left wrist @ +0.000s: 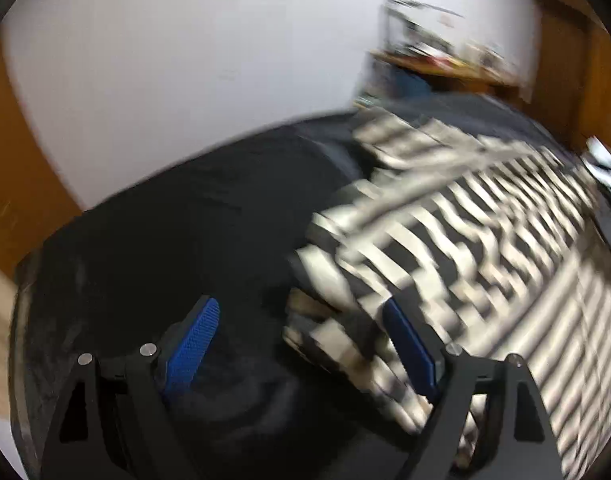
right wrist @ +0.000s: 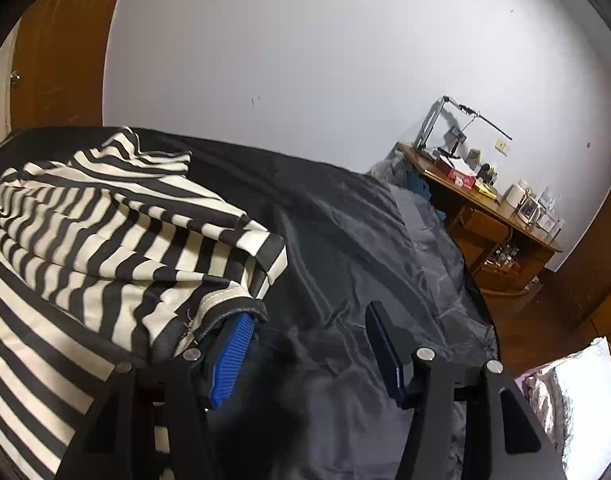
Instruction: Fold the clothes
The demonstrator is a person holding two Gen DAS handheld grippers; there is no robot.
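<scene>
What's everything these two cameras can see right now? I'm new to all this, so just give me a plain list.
Striped garment: one, black and cream, bunched on the dark sheet; its hem drapes over the right gripper's left finger.
Sheet: one, black, covering the bed.
Desk: one, brown wood, by the wall on the right, cluttered with small items.
Lamp: one, dark, on the desk.
Wall: white, behind the bed.
Door: one, brown wood, far left.
Pillow: one, pale patterned, lower right corner.
Left gripper: black with blue pads, jaws open, beside the garment's edge.
Right gripper: black with blue pads, jaws open.
</scene>
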